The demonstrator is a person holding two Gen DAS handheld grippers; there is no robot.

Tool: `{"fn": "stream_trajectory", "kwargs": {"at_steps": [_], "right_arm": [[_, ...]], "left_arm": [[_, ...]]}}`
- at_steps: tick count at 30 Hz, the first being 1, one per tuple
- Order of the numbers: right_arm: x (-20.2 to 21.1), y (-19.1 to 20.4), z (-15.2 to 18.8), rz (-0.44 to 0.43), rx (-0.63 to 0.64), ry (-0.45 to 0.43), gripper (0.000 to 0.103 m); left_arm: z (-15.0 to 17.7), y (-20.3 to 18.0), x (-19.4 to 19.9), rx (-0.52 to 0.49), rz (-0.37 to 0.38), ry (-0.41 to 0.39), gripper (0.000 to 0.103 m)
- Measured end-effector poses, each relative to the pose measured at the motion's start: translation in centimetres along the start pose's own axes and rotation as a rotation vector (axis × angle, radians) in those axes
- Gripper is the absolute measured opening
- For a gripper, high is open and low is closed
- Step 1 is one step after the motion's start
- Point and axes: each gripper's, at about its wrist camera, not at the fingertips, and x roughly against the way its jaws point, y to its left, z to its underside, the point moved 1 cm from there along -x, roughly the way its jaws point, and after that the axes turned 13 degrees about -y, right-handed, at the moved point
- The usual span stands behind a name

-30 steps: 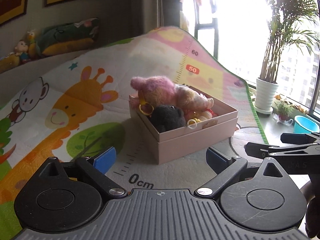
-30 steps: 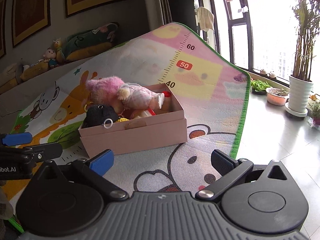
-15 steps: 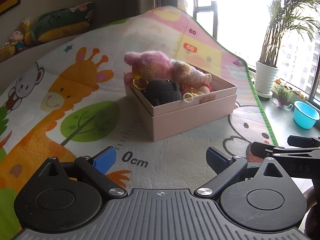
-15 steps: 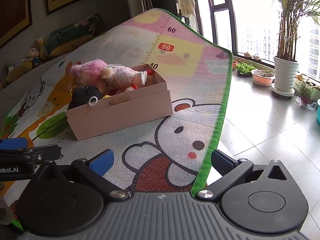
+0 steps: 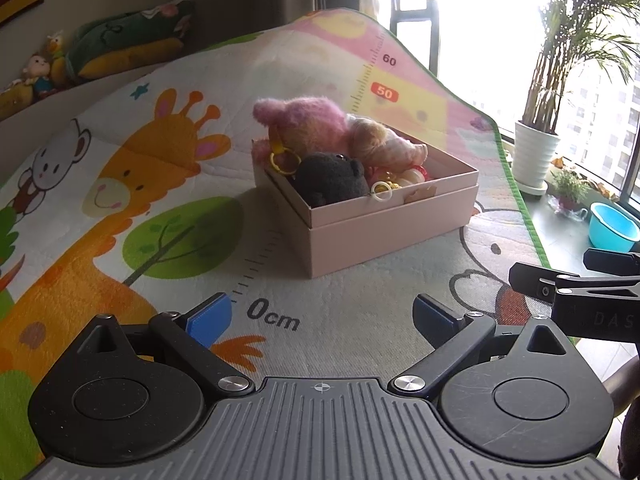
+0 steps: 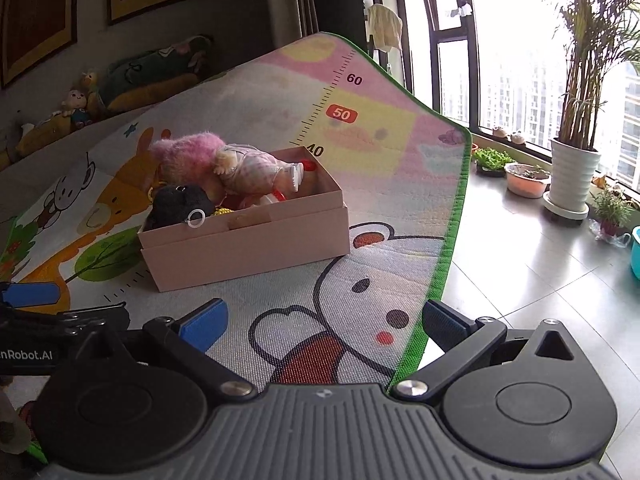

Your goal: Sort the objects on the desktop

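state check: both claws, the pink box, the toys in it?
left claw: open, empty
right claw: open, empty
pink box: open, no lid, full of toys
pink plush: lying on top, above the rim
black plush: inside, at near corner

An open pink box [image 5: 384, 224] on the mat holds a pink plush [image 5: 304, 120], doll [image 6: 256, 164] and black plush [image 5: 332, 176]

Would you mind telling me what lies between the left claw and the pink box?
Only bare play mat, printed with ruler ticks and "0cm", separates the left claw from the pink box; left wrist view.
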Motion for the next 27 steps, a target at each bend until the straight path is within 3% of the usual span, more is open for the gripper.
{"fn": "stream_trajectory", "kwargs": {"at_steps": [27], "right_arm": [[-0.6, -0.08, 0.46, -0.014, -0.018, 0.025, 0.103]], "left_arm": [[0.39, 0.24, -0.05, 0.016, -0.005, 0.024, 0.1]]}}
